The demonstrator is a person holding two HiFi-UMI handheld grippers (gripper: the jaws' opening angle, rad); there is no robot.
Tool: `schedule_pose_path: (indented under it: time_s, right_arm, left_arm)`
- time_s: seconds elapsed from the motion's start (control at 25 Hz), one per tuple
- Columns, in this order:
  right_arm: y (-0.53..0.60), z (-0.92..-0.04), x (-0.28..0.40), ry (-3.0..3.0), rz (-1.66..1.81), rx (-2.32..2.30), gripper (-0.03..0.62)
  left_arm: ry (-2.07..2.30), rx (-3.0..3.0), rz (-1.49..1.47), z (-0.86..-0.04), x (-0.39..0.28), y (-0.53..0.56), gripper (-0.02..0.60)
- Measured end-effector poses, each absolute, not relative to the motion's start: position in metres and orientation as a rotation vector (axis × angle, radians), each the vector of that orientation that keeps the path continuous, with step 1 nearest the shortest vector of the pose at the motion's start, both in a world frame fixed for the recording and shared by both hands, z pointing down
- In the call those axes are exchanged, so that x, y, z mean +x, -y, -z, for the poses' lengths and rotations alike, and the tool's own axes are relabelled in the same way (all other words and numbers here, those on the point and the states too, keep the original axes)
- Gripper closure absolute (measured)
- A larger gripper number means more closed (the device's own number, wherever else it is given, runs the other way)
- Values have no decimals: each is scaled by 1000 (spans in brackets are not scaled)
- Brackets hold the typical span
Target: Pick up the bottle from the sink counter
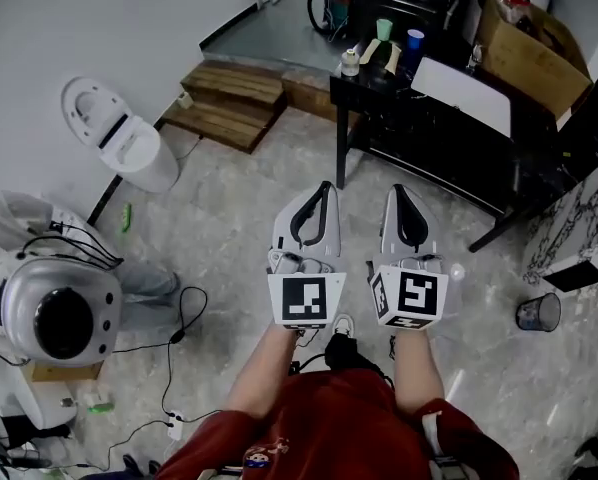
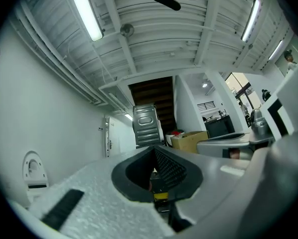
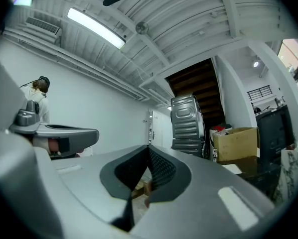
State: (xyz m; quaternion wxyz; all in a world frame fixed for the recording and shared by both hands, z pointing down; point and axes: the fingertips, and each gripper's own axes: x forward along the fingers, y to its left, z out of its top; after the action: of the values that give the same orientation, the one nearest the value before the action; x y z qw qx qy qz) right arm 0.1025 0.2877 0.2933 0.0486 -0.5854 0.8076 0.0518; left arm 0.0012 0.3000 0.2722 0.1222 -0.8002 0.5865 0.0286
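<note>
Left tool (image 1: 323, 188) and right tool (image 1: 402, 192) face distant bottle (image 1: 350, 61).

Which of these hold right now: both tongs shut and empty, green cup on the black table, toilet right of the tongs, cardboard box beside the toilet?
1. The left tongs and right tongs are both shut and empty. True.
2. A green cup stands on the black table. True.
3. The toilet is right of the tongs. False: the toilet stands to their left.
4. The cardboard box sits beside the toilet. False: the cardboard box is at the far right, beyond the table.
</note>
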Motion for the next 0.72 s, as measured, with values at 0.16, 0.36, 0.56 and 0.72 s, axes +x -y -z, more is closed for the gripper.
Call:
schedule_pose_path:
  time_s: [0.16, 0.36, 0.56, 0.72]
  right_arm:
    - [-256, -295, 110, -2465, -132, -1787, 592]
    - [-220, -301, 118, -2490, -126, -1788, 592]
    - [-177, -303, 129, -2497, -115, -1781, 592]
    - [-139, -302, 133, -2510, -116, -1777, 592]
  left_arm:
    - [-1699, -2345, -97, -271, 13, -266, 578]
    - [-1685, -2381, -91, -275, 27, -228, 578]
    - [-1699, -2393, -87, -278, 37, -185, 578]
    - [-1706, -2395, -81, -277, 42, -145, 578]
